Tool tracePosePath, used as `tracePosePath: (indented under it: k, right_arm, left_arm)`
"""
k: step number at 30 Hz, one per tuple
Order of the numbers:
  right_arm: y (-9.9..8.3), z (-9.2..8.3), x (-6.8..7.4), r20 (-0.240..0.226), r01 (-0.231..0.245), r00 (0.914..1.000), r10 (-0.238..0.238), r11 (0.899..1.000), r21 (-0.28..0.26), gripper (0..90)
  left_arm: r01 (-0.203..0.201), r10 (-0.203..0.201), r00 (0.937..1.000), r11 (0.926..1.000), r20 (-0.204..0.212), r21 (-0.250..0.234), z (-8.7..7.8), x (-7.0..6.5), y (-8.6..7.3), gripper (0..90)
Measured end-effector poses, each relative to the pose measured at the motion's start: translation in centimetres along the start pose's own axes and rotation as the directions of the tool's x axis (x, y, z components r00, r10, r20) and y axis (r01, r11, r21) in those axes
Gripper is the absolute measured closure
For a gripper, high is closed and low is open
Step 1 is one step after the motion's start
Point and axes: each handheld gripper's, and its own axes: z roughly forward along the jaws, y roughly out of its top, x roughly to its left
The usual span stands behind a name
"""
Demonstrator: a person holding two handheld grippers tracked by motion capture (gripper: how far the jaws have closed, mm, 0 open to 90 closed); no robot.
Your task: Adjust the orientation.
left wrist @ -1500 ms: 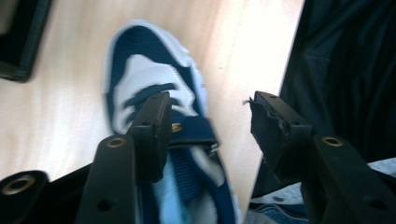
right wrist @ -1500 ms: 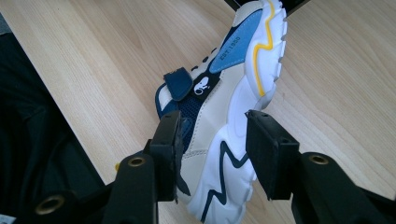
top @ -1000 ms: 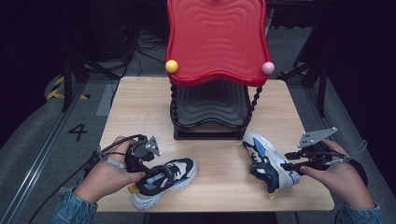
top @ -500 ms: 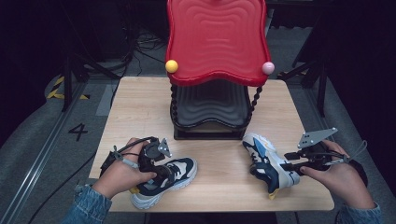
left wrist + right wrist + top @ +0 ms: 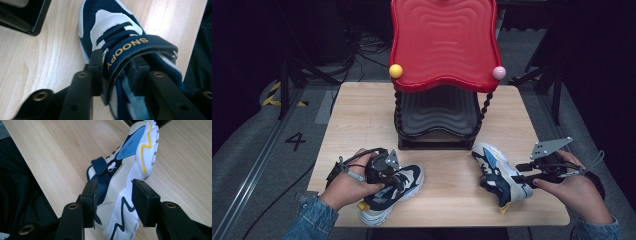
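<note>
Two sneakers lie on the wooden table (image 5: 362, 120), one at each gripper.

The left shoe (image 5: 399, 187) sits near the table's front edge, toe pointing away from the left gripper (image 5: 384, 170) towards the rack. In the left gripper view the jaws are closed on the navy strap (image 5: 130, 50) w/ gold "SNOOPY" lettering; the strap passes between the two jaw pads, across the laces (image 5: 117, 35). Beyond the jaw tips is the shoe's navy-and-white toe, then bare wood. Up and to the left of the jaws is a corner of the rack's black base (image 5: 22, 15). The person's left hand (image 5: 349, 185) wraps the gripper body, cable looping off behind it.

The right shoe (image 5: 499, 172) lies tipped on its side directly in front of the right gripper (image 5: 524, 177), sole facing right in the right gripper view. There the jaws straddle the heel end: left pad touches the navy collar, right pad stands just beside the white sole (image 5: 140, 170) w/ a small gap, so can't tell if it grips yet. A short navy strap tab (image 5: 100, 165) sits ahead of the left jaw. The right hand (image 5: 574, 192) holds the gripper, grey plate on top.

Beyond both shoes, mid-table, stands the red wavy shoe rack (image 5: 444, 45), w/ a black lower shelf (image 5: 437, 107), a yellow knob (image 5: 396, 70) and a pink knob (image 5: 498, 72). It stands between the shoes and the table's far half.
</note>
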Motion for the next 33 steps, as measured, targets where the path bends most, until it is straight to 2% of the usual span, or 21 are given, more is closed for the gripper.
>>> tracePosePath:
  k: [2,4,6,7,8,10,11,13,14,17,21,25,30,33]
  right_arm:
    - [0.0,0.0,0.0,0.0,-0.003,1.0,0.003,1.0,0.0,57.2]
    - [-0.1,0.0,-0.1,0.001,-0.005,1.0,0.005,1.0,-0.001,57.2]
    - [-0.2,-0.1,-0.1,0.001,-0.007,1.0,0.007,1.0,-0.002,57.1]
    - [-0.2,-0.1,-0.1,0.001,-0.007,1.0,0.007,1.0,-0.002,57.1]
    - [-0.2,-0.1,-0.2,-0.001,-0.014,0.9999,0.014,1.0,0.0,57.2]
    - [-0.3,-0.1,-0.2,0.0,-0.01,0.9999,0.01,1.0,-0.003,57.1]
    - [-0.4,-0.1,-0.3,-0.001,-0.016,0.9999,0.016,1.0,-0.002,57.1]
    - [-0.4,-0.1,-0.4,-0.001,-0.015,0.9999,0.015,1.0,-0.001,57.2]
    - [-0.4,-0.1,-0.4,-0.001,-0.015,0.9999,0.015,1.0,-0.001,57.2]
    - [-0.6,0.0,-0.6,-0.001,-0.022,0.9998,0.022,1.0,0.002,57.5]
    - [-0.7,0.0,-0.8,-0.002,-0.026,0.9997,0.026,1.0,0.0,57.4]
    - [-0.9,-0.2,-0.9,-0.003,-0.035,0.9994,0.035,0.999,-0.003,57.5]
    - [-1.2,-0.4,-1.1,-0.003,-0.039,0.9992,0.039,0.999,-0.012,57.5]
    - [-1.4,-0.4,-1.2,-0.004,-0.045,0.999,0.045,0.999,-0.012,57.5]
  left_arm:
    - [0.005,-0.005,1.0,1.0,-0.003,0.003,-0.1,0.1,0.1,73.3]
    - [0.051,-0.051,0.9987,0.9987,0.005,0.005,-0.5,0.1,0.4,74.0]
    - [0.075,-0.075,0.9971,0.9971,-0.001,-0.006,-0.8,0.1,0.6,73.8]
    - [0.075,-0.075,0.9971,0.9971,-0.001,-0.006,-0.8,0.1,0.6,73.9]
    - [0.097,-0.097,0.9952,0.9953,-0.009,0.0,-1.2,0.1,0.9,74.0]
    - [0.106,-0.105,0.9944,0.9943,-0.012,0.017,-1.5,0.1,1.1,74.0]
    - [0.121,-0.121,0.9923,0.9925,-0.026,0.016,-1.9,0.1,1.4,74.1]
    - [0.146,-0.145,0.9892,0.9891,-0.017,0.02,-2.4,0.2,1.7,74.1]
    - [0.146,-0.145,0.9892,0.9891,-0.017,0.02,-2.4,0.2,1.7,74.1]
    - [0.183,-0.184,0.983,0.9821,0.004,0.043,-3.1,0.4,2.3,74.2]
    - [0.196,-0.196,0.9806,0.9787,-0.002,0.062,-3.8,0.6,3.0,74.2]
    - [0.22,-0.219,0.9755,0.9736,-0.015,0.062,-4.8,0.7,4.0,74.3]
    - [0.241,-0.242,0.9702,0.9693,0.01,0.046,-6.4,0.7,5.4,74.3]
    - [0.255,-0.256,0.9667,0.9648,0.007,0.065,-7.4,0.7,6.3,74.5]
